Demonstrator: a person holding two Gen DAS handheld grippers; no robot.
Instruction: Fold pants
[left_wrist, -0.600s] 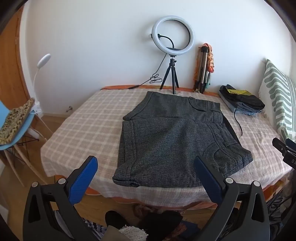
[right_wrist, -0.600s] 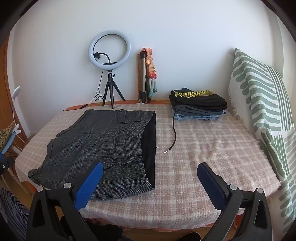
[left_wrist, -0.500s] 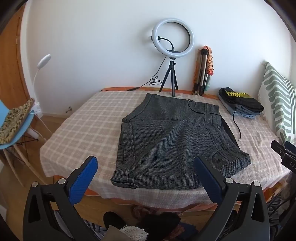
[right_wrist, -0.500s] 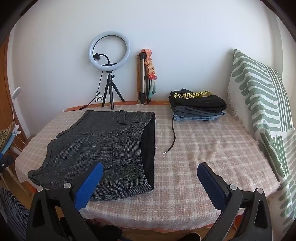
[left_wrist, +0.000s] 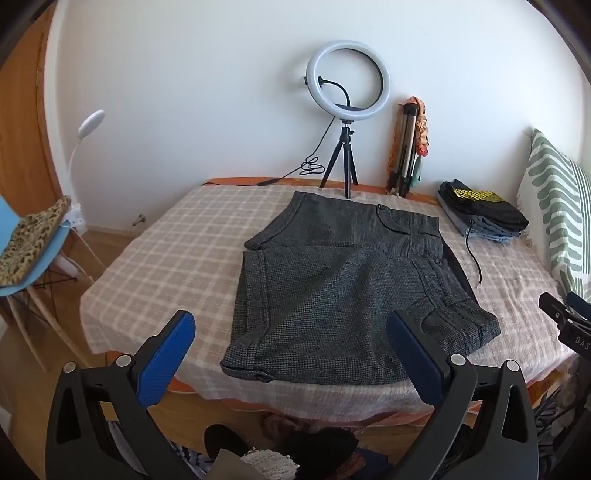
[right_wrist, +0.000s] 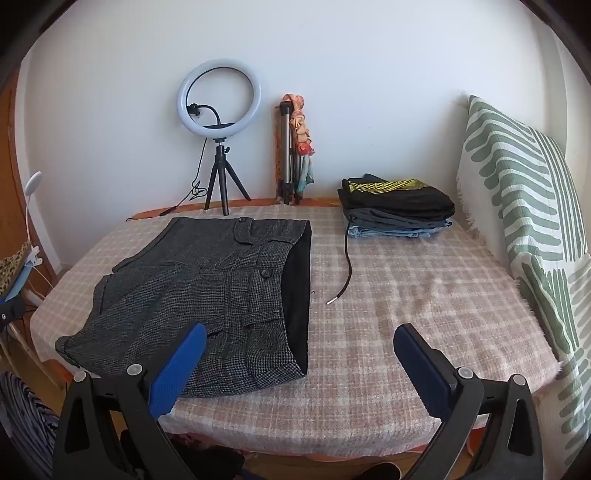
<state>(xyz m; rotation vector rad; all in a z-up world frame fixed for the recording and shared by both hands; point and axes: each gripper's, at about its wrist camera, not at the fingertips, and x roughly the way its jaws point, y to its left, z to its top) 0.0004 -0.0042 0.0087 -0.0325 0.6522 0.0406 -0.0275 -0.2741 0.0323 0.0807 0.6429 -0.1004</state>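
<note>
From the left camera: grey pants (left_wrist: 343, 291) lying flat on the checked bed cover (left_wrist: 173, 251), near the front edge, waist to the right and leg ends to the left, far leg peeking out behind the near one. Left claw (left_wrist: 291, 354) spread wide with nothing in it, held back from the bed and touching no cloth, blue pads (left_wrist: 166, 354) pointing at the near leg end. Ring light (left_wrist: 347, 85) on its little stand right behind the pants, by the wall. Pile of folded clothes (left_wrist: 480, 214) off to the right, next to a striped pillow (left_wrist: 561, 218). From the right camera: same pants (right_wrist: 207, 295) to the left, black lining showing at the waist. Right claw (right_wrist: 299, 365) also spread wide and holding nothing, left pad in front of the near waist corner. Black cord (right_wrist: 343, 269) trailing from the clothes pile (right_wrist: 399, 206) onto the cover, its tip close to the waist but apart from it. Things that could go wrong: pinching only the top layer, so the legs slide apart and the fold comes out crooked. Grabbing the cover along with the pants, since both are soft and lie flat together. Catching the cord and dragging the neat pile. Swinging the far side up too high and knocking the ring light over.
</note>
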